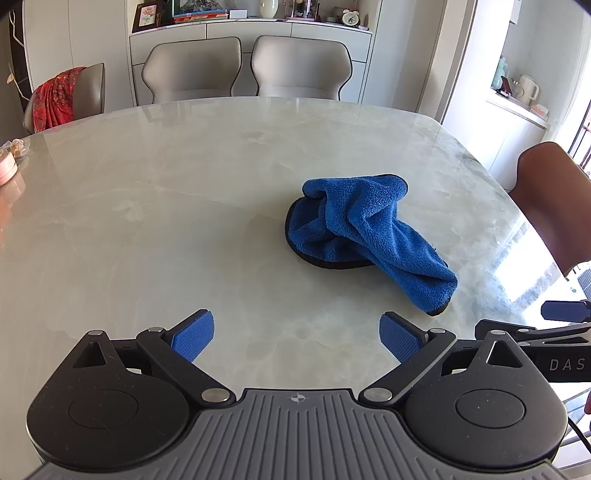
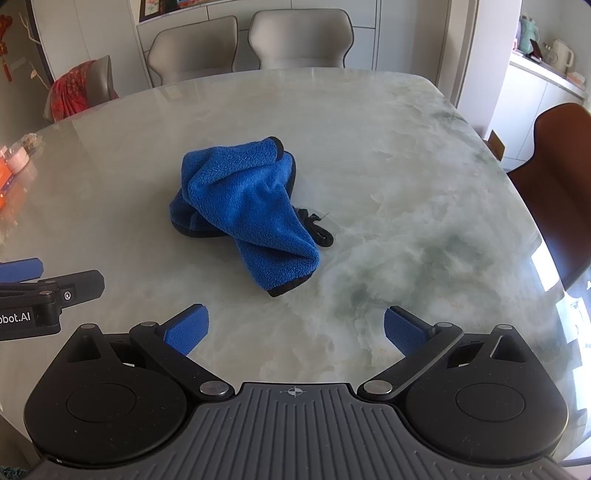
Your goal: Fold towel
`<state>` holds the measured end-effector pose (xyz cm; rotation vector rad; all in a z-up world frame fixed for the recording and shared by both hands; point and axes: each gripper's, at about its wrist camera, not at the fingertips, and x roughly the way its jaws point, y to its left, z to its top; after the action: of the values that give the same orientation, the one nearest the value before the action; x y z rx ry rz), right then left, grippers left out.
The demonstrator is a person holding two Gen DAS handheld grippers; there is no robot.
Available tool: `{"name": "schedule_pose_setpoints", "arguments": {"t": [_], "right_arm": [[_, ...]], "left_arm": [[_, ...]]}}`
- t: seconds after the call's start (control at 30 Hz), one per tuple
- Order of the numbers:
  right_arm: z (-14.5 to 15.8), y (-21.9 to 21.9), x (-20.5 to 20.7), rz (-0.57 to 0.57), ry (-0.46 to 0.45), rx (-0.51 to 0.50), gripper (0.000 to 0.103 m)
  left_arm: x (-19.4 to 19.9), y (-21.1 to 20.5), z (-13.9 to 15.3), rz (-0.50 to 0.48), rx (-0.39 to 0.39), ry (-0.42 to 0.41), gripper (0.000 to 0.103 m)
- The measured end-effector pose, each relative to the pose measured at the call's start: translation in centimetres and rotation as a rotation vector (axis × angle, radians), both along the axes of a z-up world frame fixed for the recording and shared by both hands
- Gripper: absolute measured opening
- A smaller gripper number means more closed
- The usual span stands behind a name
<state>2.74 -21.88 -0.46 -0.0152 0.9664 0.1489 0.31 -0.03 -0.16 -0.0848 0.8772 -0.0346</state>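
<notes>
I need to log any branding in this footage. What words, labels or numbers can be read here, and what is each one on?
"DAS", cut off by the frame edge: on the right gripper body, seen from the left wrist.
"bot.AI", start cut off: on the left gripper body, seen from the right wrist.
Books on the shelf and the orange box on the table: print too small to read.

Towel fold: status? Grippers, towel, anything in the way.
Left gripper open, right gripper open, both empty, short of the towel. Blue towel crumpled in a heap on the marble table, unfolded. Nothing blocking.
</notes>
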Motion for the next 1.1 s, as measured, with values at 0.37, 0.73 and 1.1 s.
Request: {"name": "schedule_pose_setpoints", "arguments": {"t": [0.37,0.73,1.1], "right_arm": [[0.1,0.0,0.2,0.002,0.002,-0.002,0.102],[-0.1,0.1,0.7,0.001,0.011,-0.008,0.102],[-0.4,0.6,2.0,0.005,0.025,-0.012,0.102]], "left_arm": [[0.3,0.1,-0.1,0.002,0.001,0.008,0.099],[1.0,0.2,-0.1,-0.004,0.003,0.017,0.099],[2.2,0.1,-0.4,-0.02,0.014,0.027,0.099]]}}
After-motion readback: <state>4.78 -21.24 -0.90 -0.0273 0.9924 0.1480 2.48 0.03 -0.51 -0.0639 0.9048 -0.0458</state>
